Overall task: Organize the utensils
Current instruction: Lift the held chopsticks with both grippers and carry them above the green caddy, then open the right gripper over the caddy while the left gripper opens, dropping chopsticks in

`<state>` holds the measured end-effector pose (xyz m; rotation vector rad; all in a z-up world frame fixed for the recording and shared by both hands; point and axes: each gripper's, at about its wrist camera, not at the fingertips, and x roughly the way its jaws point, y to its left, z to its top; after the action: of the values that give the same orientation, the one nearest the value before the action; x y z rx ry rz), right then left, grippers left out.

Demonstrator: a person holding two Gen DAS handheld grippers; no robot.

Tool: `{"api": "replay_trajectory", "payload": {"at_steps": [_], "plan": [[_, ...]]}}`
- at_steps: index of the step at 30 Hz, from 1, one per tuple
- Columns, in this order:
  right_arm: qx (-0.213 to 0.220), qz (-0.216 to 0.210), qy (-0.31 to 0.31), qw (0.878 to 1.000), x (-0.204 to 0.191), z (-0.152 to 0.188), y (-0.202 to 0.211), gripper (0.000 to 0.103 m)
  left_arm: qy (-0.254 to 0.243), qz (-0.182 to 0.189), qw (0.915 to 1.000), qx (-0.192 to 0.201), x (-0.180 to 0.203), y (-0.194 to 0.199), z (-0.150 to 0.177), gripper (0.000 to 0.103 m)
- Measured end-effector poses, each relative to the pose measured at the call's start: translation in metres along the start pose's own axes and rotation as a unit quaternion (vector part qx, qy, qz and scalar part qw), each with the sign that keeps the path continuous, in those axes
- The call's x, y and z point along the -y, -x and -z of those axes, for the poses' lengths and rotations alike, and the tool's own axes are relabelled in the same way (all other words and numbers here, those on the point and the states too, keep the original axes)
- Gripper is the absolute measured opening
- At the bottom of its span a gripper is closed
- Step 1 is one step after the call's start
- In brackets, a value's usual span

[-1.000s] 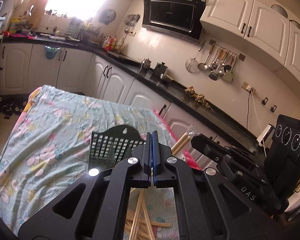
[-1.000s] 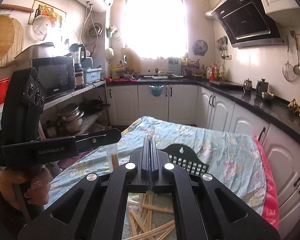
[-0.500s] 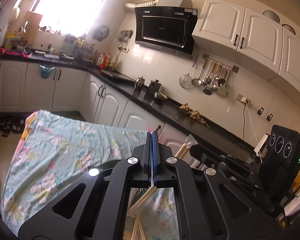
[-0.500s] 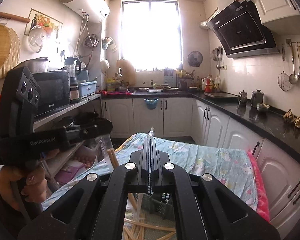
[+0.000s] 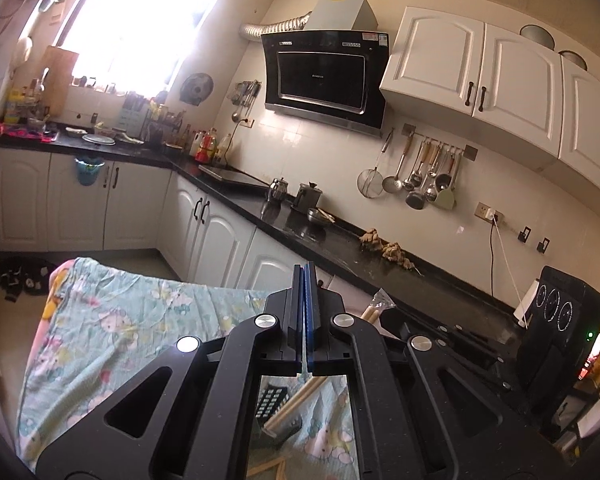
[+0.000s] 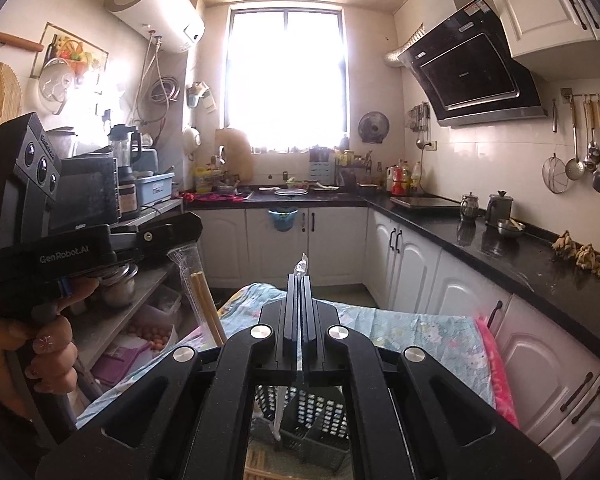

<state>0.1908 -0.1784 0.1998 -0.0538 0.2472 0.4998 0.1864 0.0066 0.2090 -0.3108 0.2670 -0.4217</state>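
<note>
**Both grippers pinch one clear sleeve of chopsticks above the bench**

The right gripper (image 6: 300,280) has its jaws pressed together on the thin edge of a clear plastic sleeve (image 6: 301,266), whose crinkled tip pokes out beyond the fingertips at 12 o'clock. In the same view the left gripper (image 6: 180,226) enters at 9 o'clock, held by a hand (image 6: 40,354), and its jaws are closed on the other end of the sleeve, from which a pair of wooden chopsticks (image 6: 206,304) hangs slanting down toward 5 o'clock.

In the left wrist view the left gripper (image 5: 305,276) shows its pads flush against each other; the chopsticks (image 5: 296,404) run diagonally beneath its frame, and the right gripper (image 5: 392,314) sits at 3 o'clock.

Below both, a black slotted utensil basket (image 6: 312,416) stands on the bench, which is covered with a pale blue patterned cloth (image 5: 116,320). Loose chopsticks (image 5: 266,467) lie on the cloth at 6 o'clock.
</note>
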Motion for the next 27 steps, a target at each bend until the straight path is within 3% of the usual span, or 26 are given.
{"api": "replay_trajectory", "payload": {"at_steps": [12,27], "plan": [[-0.005,0.031,-0.003,1.0,0.019,-0.001,-0.018,0.001,-0.007,-0.001,0.9999,-0.007,-0.003,-0.029,-0.001,0.0],[-0.05,0.055,-0.023,0.997,0.044,0.031,-0.058,0.001,0.003,-0.048,0.9987,-0.015,-0.039,-0.045,0.01,0.0]]}}
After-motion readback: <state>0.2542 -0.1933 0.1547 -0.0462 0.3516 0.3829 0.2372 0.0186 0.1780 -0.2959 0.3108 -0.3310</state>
